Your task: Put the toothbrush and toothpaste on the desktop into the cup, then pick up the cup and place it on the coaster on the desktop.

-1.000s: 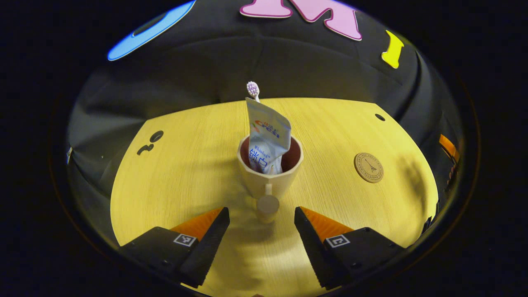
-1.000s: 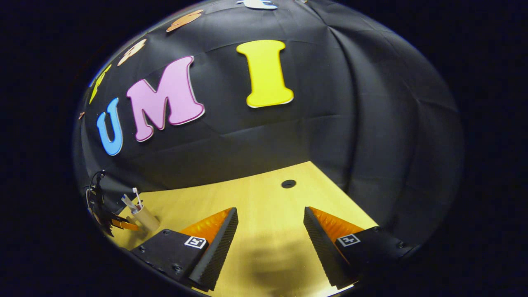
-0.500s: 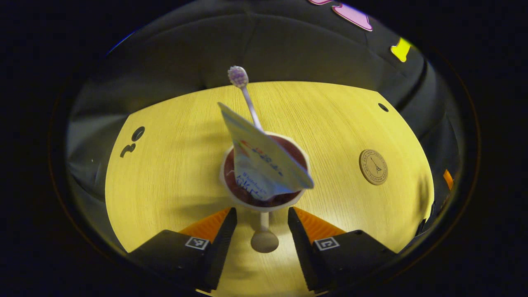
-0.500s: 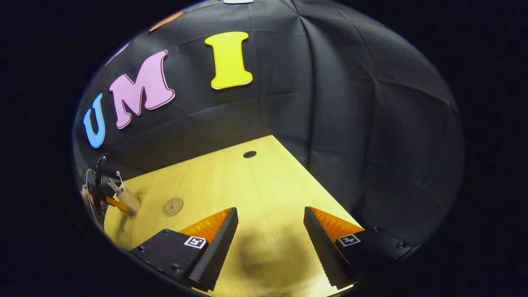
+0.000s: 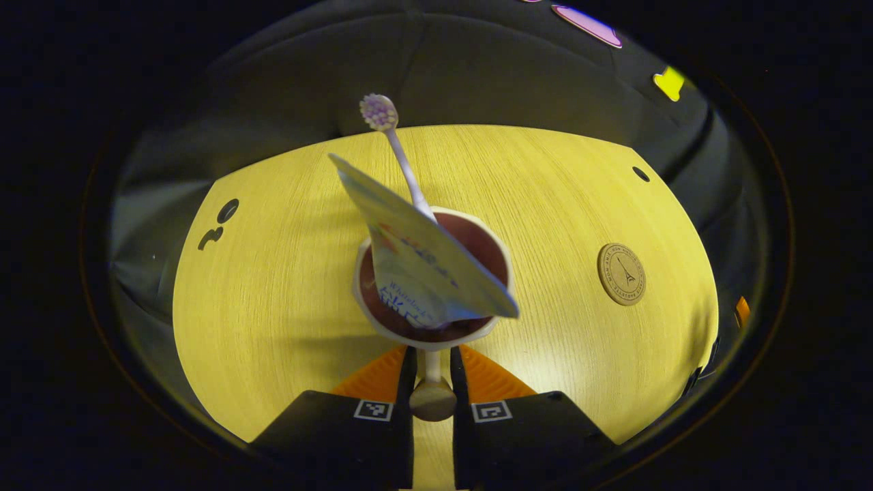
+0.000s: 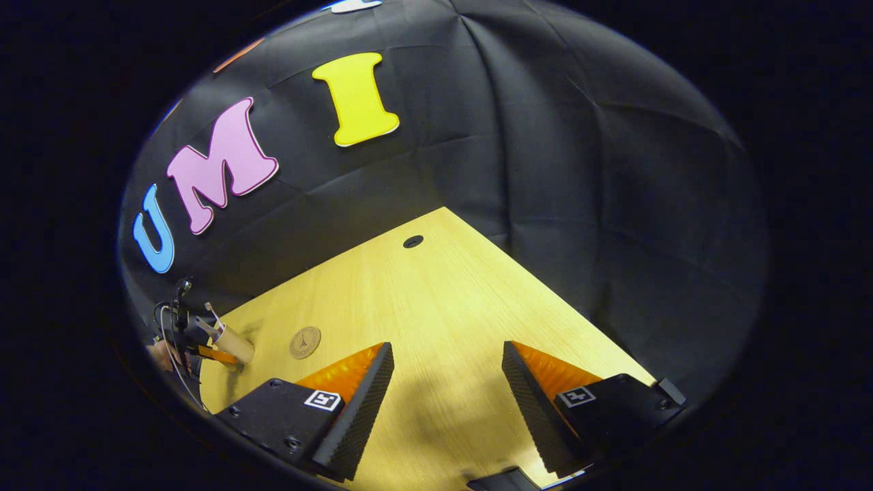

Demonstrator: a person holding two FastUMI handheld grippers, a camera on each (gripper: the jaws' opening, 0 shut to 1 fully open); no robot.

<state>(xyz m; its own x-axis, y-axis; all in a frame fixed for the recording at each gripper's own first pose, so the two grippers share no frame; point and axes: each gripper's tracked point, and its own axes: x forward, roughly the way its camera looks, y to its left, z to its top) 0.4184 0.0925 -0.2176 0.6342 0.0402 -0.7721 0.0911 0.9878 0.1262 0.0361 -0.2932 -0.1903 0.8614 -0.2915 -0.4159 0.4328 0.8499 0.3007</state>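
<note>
In the left gripper view a cream cup (image 5: pixel 382 319) with a dark red inside stands on the wooden desktop (image 5: pixel 273 273). A toothpaste tube (image 5: pixel 423 266) and a white toothbrush (image 5: pixel 399 153) lean out of it. My left gripper (image 5: pixel 432 372) is shut on the cup's handle (image 5: pixel 431 397). The round brown coaster (image 5: pixel 621 273) lies to the right of the cup. In the right gripper view my right gripper (image 6: pixel 447 395) hangs open over bare desktop (image 6: pixel 423 307). Far left there, the cup (image 6: pixel 235 344) sits in the left gripper (image 6: pixel 198 341), with the coaster (image 6: pixel 305 341) beside it.
Small dark holes mark the desktop at the far right (image 5: pixel 640 174) and far left (image 5: pixel 227 211). The black cloth wall (image 6: pixel 545 170) rises right behind the desk's back and right edges. A hand (image 6: pixel 160 354) holds the left gripper at the far left of the right gripper view.
My left gripper moved in on the cup and closed from wide open onto its handle. The right gripper stayed open and its view swung slightly, bringing the coaster into sight.
</note>
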